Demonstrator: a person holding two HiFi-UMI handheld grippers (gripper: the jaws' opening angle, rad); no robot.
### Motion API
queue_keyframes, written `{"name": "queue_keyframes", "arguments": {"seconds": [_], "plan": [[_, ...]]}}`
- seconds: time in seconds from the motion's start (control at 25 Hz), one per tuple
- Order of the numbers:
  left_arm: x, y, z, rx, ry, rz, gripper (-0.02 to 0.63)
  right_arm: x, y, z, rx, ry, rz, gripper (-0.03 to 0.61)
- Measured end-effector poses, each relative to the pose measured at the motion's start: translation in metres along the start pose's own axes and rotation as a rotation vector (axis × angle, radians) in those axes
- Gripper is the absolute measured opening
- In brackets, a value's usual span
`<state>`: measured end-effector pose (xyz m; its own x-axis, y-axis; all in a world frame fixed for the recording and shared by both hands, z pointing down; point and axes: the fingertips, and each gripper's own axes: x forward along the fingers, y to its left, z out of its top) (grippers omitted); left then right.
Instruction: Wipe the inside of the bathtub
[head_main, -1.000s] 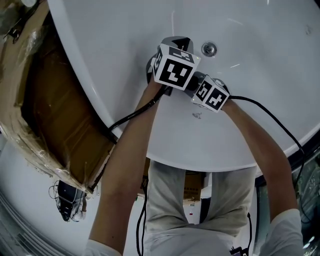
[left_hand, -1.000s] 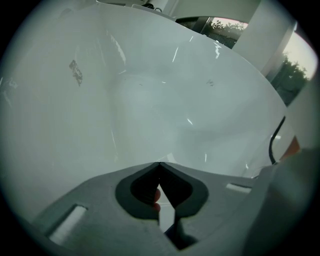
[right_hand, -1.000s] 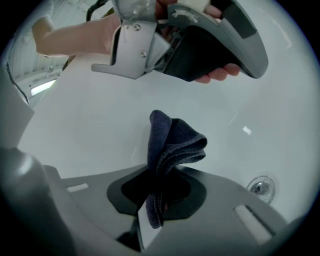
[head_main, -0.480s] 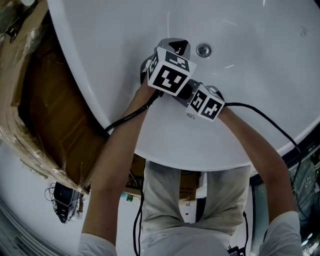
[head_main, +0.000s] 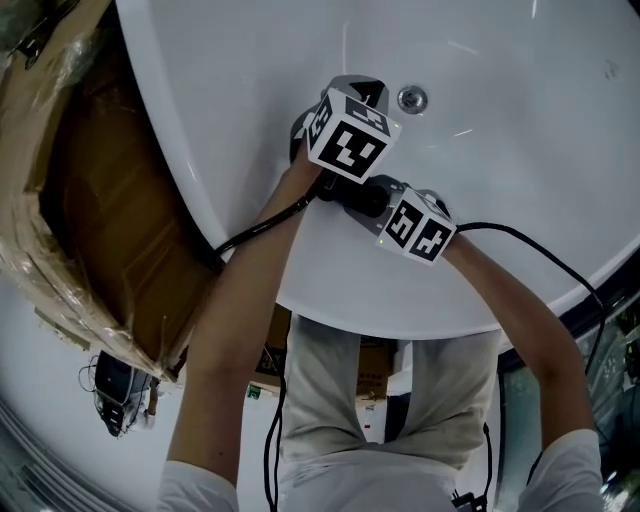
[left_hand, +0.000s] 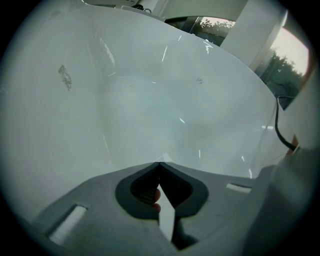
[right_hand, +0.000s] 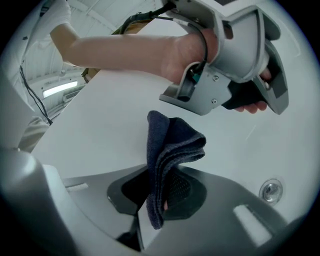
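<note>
The white bathtub fills the head view, and both grippers sit over its near inner wall. My left gripper is shut with nothing between its jaws; it faces the bare tub wall. Its marker cube shows in the head view. My right gripper is shut on a folded dark blue cloth, whose free end sticks up past the jaws. Its cube lies just nearer the person. In the right gripper view the left gripper hangs just beyond the cloth.
A round metal fitting sits in the tub wall just past the grippers, and the same fitting shows in the right gripper view. A faint smudge marks the wall. Cardboard wrapped in plastic borders the tub's left side. Cables trail from both grippers.
The right gripper with the cloth has drawn back slightly toward the tub's near rim. The left gripper has stayed almost where it was.
</note>
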<state>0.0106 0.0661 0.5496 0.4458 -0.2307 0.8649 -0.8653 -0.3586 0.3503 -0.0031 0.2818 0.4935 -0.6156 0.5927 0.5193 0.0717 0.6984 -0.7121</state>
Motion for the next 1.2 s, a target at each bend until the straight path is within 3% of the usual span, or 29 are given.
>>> {"name": "queue_keyframes", "arguments": {"seconds": [1.2], "plan": [[0.003,-0.004,-0.001,0.025,0.002,-0.014,0.0,-0.039,0.114,0.041,-0.02,-0.121,0.199,0.055]]}}
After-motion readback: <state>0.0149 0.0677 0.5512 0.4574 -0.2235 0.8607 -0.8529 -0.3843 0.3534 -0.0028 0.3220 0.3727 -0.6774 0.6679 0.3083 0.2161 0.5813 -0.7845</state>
